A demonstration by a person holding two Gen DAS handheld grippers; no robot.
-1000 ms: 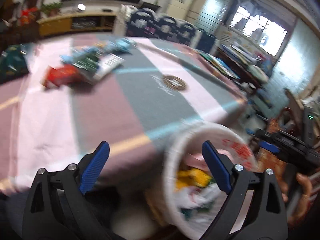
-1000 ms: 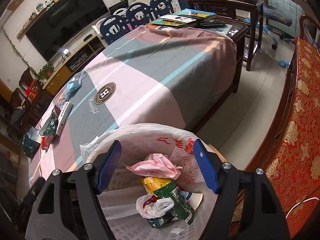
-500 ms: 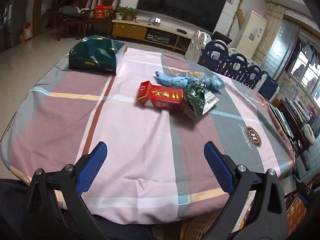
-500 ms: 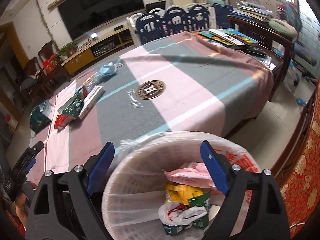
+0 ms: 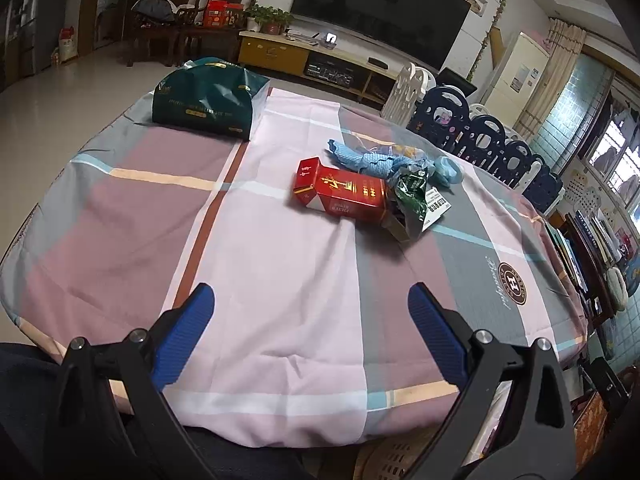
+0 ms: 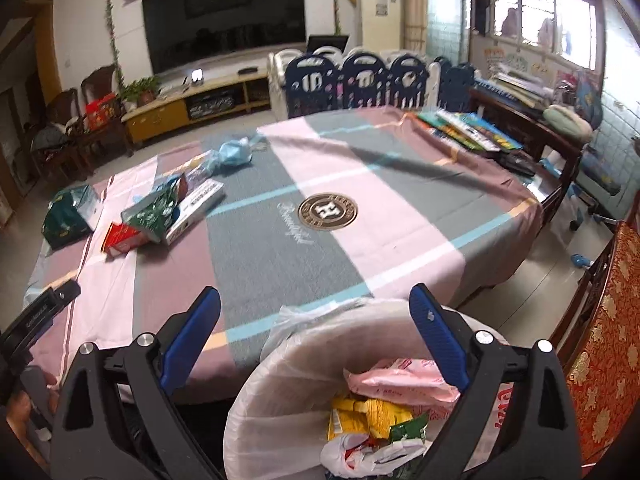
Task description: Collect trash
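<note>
Plaid cloth covers the surface (image 5: 280,280); a red carton (image 5: 340,196) and green wrapper (image 5: 412,196) lie clustered mid-cloth, beyond the lined trash bin (image 6: 280,380) at its near edge, likely for short trips. Left gripper (image 5: 310,316) gapes empty; right gripper (image 6: 314,320), jaws just widened, hovers empty over the bin.

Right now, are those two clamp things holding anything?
Left gripper: jaws open, holding nothing.
Right gripper: jaws have just been opening, nothing between them.
</note>
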